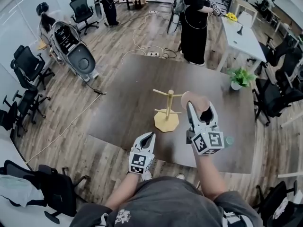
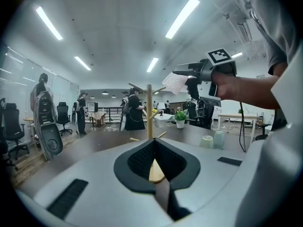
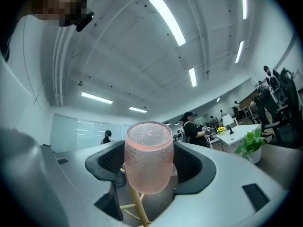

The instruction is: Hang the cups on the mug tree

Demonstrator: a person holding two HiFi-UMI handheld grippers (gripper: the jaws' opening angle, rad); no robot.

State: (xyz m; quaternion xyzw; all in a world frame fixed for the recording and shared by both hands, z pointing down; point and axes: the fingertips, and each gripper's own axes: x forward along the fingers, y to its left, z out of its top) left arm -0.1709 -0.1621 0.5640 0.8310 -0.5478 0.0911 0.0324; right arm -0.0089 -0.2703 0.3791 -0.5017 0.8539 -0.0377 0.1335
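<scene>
While the right gripper [image 1: 200,109] pinches the pink pebbled cup [image 3: 147,157] across its body, just right of the mug tree [image 1: 167,109] top, the left gripper [image 1: 150,136] is pressed together and empty; the cup seems light, rigid and grippy-walled.

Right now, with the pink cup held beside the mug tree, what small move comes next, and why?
Probably ease the right gripper toward the mug tree, lining the pink cup up with a bare upper peg. The jaws grip the cup just right of the post in the head view, and no peg holds a cup.
</scene>
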